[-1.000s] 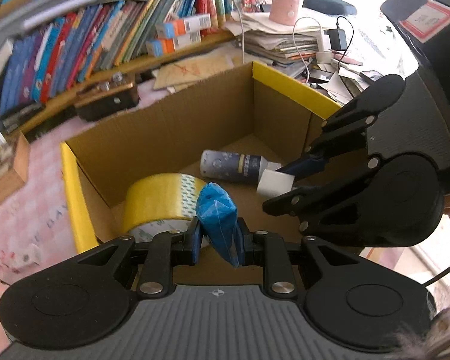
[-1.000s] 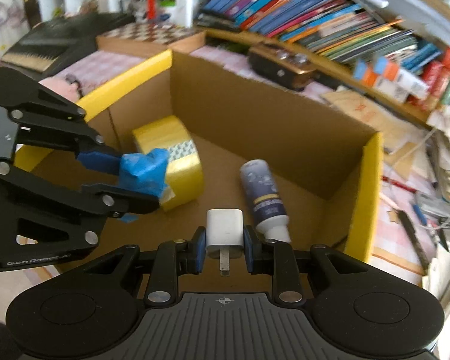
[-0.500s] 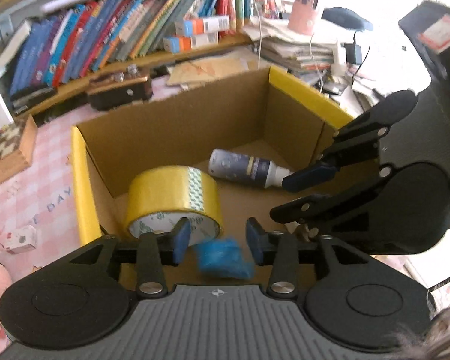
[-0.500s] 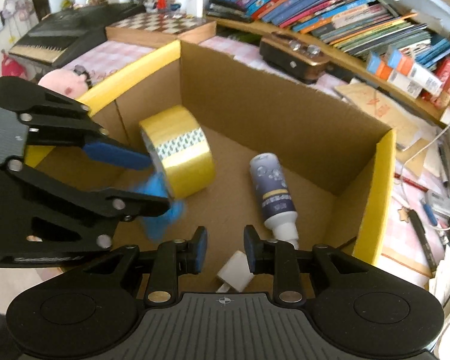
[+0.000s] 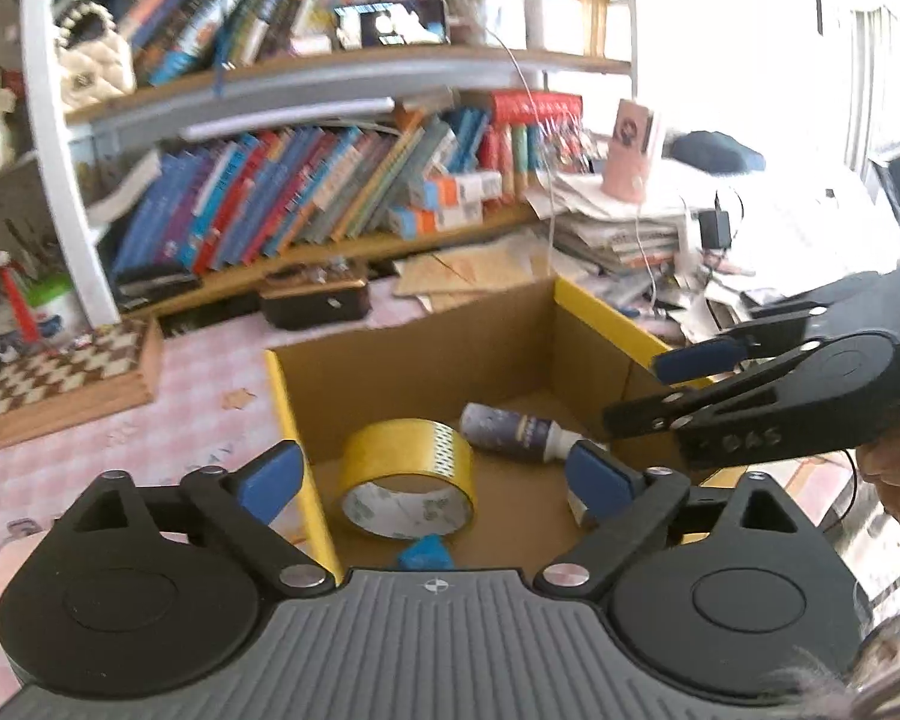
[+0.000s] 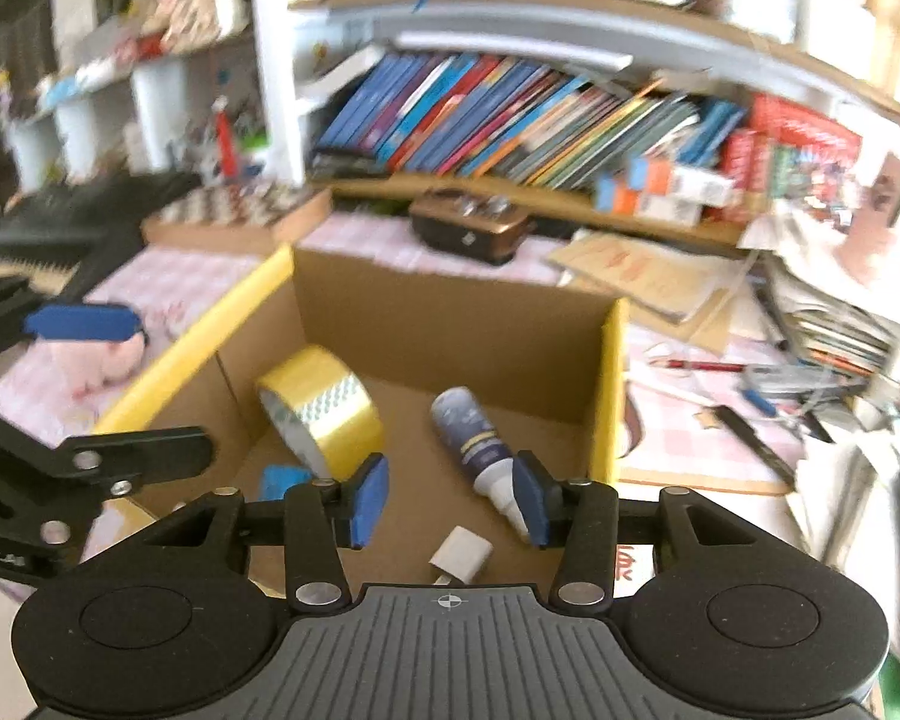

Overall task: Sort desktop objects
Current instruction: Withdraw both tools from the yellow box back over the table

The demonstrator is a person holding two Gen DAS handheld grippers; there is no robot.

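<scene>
A cardboard box with yellow rims holds a yellow tape roll, a dark bottle with a white cap, a blue crumpled object and a white charger plug. My left gripper is open and empty above the box's near side. My right gripper is open and empty above the box, with the plug lying below it. In the left wrist view the right gripper is seen at the right, over the box's rim.
A chessboard lies left of the box. A brown radio-like case sits behind it. Bookshelves stand at the back. Paper stacks, cables and pens clutter the right side. A pink toy lies left.
Both grippers opened. The blue object and the white plug dropped into the box. Both grippers have risen and pulled back from the box.
</scene>
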